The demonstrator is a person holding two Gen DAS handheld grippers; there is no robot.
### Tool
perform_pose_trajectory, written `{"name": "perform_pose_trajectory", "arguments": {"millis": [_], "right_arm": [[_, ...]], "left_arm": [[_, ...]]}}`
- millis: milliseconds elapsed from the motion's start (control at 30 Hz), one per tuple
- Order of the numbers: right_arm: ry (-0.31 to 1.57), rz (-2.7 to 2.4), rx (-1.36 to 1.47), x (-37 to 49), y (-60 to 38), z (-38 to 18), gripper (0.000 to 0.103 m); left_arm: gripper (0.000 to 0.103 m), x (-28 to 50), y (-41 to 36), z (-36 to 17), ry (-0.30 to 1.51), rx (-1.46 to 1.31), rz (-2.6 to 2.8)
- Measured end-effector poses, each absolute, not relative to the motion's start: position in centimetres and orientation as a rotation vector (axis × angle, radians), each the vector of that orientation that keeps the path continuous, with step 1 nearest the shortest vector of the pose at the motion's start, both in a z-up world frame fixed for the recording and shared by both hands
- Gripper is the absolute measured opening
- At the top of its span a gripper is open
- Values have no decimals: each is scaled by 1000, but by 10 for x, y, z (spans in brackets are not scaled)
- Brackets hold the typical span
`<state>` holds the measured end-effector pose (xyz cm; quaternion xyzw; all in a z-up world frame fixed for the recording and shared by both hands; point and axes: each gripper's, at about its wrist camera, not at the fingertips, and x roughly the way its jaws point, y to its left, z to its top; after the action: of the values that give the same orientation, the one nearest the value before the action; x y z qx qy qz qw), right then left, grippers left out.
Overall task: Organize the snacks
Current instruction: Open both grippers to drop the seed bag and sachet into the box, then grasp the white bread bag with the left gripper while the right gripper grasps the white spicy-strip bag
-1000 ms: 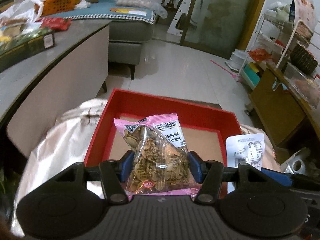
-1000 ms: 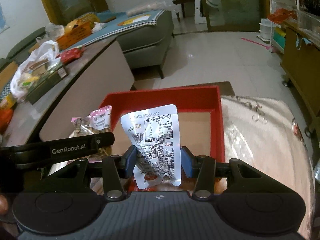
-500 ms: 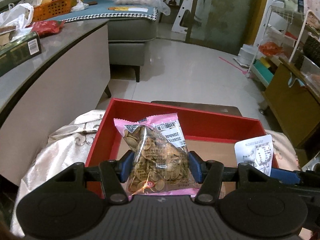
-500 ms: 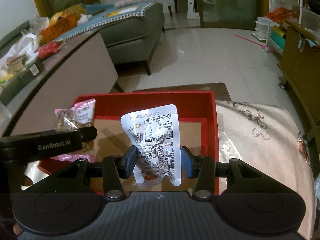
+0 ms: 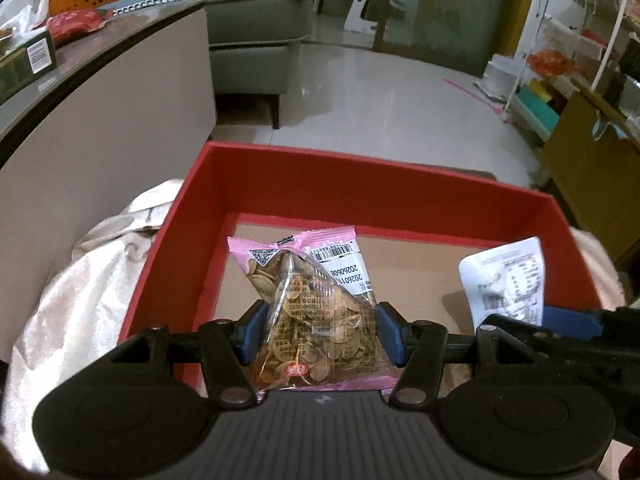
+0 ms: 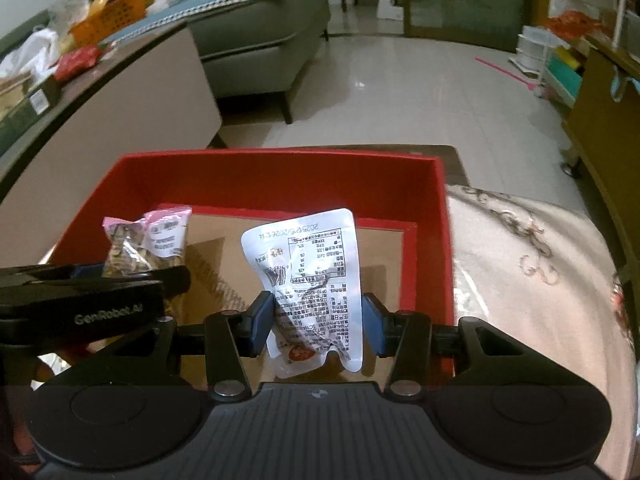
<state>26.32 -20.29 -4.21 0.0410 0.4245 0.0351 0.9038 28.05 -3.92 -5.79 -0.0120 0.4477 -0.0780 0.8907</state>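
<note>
Over the red box (image 5: 280,196), both grippers are hanging w/ a packet each. Left wrist view is showing the left gripper (image 5: 318,334) at lower centre, blue pads (image 5: 252,332) clenching a pink-edged clear packet of seeds (image 5: 316,312), crinkly film, triangular, barcode label facing up; the right gripper's white pouch (image 5: 506,280) is peeking in at right edge, its blue finger showing beneath it. Right wrist view is giving what the left can't: the full white pouch (image 6: 310,280), flat glossy foil w/ dense printed text, rounded corners, gripped at its lower part by the right gripper (image 6: 318,328), jaws closed part-way onto it; also the box's right wall (image 6: 446,240) and the embroidered cream cloth (image 6: 532,272) beyond it, satin-looking. Same view is showing the left tool as a black bar at left-centre w/ the seed packet (image 6: 146,240) sticking up. Box is rigid card, red walls, brown cardboard floor (image 5: 408,272), both packets sitting above that floor; can't tell if either is touching it. Left view alone is showing cream cloth (image 5: 92,264) bunching at the box's left side. Grey sofa (image 6: 260,36) and counter clutter are sitting upper left in both views.
</note>
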Motion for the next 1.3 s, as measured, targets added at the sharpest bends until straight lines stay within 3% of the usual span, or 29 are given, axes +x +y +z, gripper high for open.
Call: {"name": "perform_pose_trajectory", "arguments": {"millis": [467, 1033, 1300], "right_arm": [[914, 87, -14, 253, -189, -43, 66], [1010, 77, -7, 237, -190, -39, 65], [912, 70, 39, 230, -202, -15, 68]], "left_arm": [[56, 259, -36, -58, 986, 50, -177], [56, 238, -32, -51, 1056, 29, -187], [58, 233, -19, -33, 993, -34, -179]]}}
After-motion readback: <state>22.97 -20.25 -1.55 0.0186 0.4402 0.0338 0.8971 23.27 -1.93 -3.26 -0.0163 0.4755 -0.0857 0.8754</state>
